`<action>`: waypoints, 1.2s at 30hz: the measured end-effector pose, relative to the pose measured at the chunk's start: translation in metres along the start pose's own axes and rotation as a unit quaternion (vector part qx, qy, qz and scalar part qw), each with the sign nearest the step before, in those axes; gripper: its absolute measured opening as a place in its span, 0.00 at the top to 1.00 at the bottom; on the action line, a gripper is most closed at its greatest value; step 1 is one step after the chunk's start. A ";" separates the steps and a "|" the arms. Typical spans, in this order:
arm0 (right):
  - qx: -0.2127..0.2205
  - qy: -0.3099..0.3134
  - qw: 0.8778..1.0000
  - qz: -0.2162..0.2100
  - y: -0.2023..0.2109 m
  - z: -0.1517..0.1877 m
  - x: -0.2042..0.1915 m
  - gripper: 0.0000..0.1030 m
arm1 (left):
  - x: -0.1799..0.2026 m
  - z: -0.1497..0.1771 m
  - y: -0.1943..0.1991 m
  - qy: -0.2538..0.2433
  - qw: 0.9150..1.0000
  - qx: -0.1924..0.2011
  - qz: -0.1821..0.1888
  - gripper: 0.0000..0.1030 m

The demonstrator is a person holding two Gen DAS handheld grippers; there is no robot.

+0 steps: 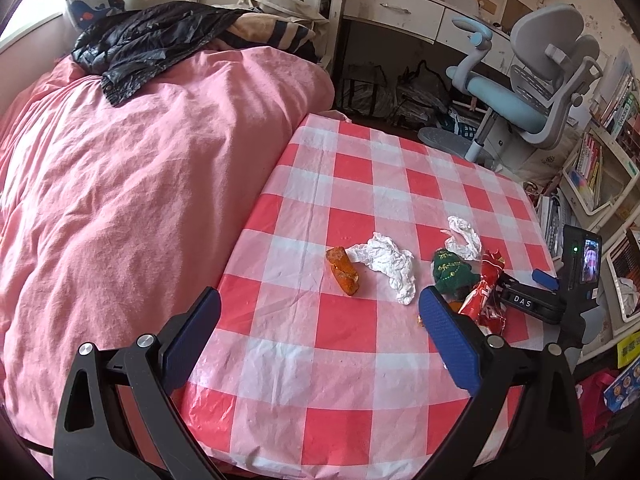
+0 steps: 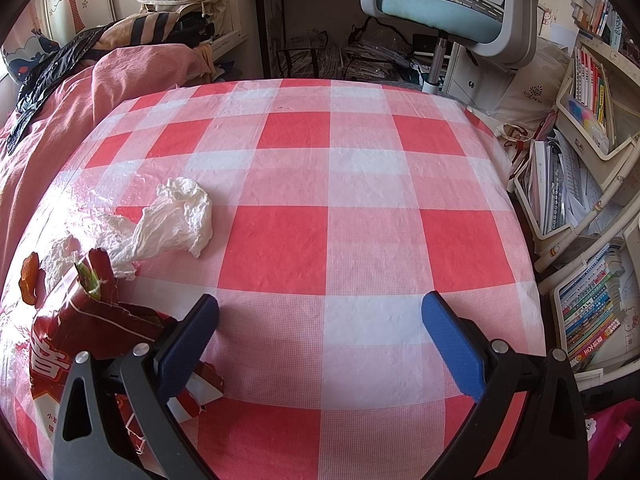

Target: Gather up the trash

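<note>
Two crumpled tissues (image 1: 386, 266), glossy red wrapper (image 1: 486, 294), checked tablecloth (image 1: 360, 184)

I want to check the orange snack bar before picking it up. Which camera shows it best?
The left wrist view: the orange bar lies whole and unobstructed on the tablecloth, beside a crumpled tissue. The right wrist view shows only an orange sliver at its left edge, probably the same bar.

"DAS" stands on the right claw's (image 1: 546, 280) black body.
</note>
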State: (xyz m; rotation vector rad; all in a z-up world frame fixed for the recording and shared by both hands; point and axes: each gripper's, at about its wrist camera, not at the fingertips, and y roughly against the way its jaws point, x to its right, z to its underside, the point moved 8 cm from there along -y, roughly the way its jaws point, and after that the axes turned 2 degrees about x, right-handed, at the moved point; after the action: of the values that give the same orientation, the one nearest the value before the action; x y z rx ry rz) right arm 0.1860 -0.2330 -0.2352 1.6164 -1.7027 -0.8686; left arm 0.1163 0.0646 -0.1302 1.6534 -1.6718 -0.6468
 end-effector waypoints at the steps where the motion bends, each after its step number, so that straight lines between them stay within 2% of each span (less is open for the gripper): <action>1: 0.000 0.000 1.000 0.000 0.000 0.000 0.000 0.06 | -0.003 -0.001 -0.002 0.003 1.000 -0.002 -0.001 0.07; 7: 0.000 0.000 1.000 0.000 0.000 0.000 0.000 0.06 | -0.023 -0.001 -0.020 0.034 0.999 -0.021 -0.012 0.07; 11: 0.000 0.000 1.000 0.000 0.000 -0.001 0.000 0.06 | -0.028 0.000 -0.027 0.032 0.999 -0.023 -0.025 0.07; 23: 0.000 0.000 1.000 0.001 0.000 -0.001 0.000 0.06 | 0.023 0.007 -0.064 -0.066 0.996 -0.029 -0.053 0.07; 27: -0.002 -0.004 1.000 0.003 0.000 0.000 0.000 0.06 | 0.036 0.003 -0.083 -0.072 0.995 -0.032 -0.060 0.07; 30: -0.035 0.017 0.999 -0.008 0.002 0.002 0.002 0.06 | 0.045 -0.001 -0.095 -0.072 0.995 -0.031 -0.059 0.07; 33: -0.004 -0.003 1.000 0.007 0.017 -0.008 0.021 0.06 | 0.053 -0.004 -0.107 -0.078 0.995 -0.035 -0.060 0.07; 36: 0.033 -0.031 0.999 -0.017 0.035 -0.018 0.028 0.06 | 0.057 -0.006 -0.121 -0.084 0.993 -0.040 -0.070 0.07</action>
State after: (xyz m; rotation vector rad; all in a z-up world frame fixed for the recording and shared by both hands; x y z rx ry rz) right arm 0.1786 -0.2611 -0.1958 1.6817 -1.7678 -0.8977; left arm 0.2023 0.0005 -0.2109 1.7104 -1.6312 -0.9321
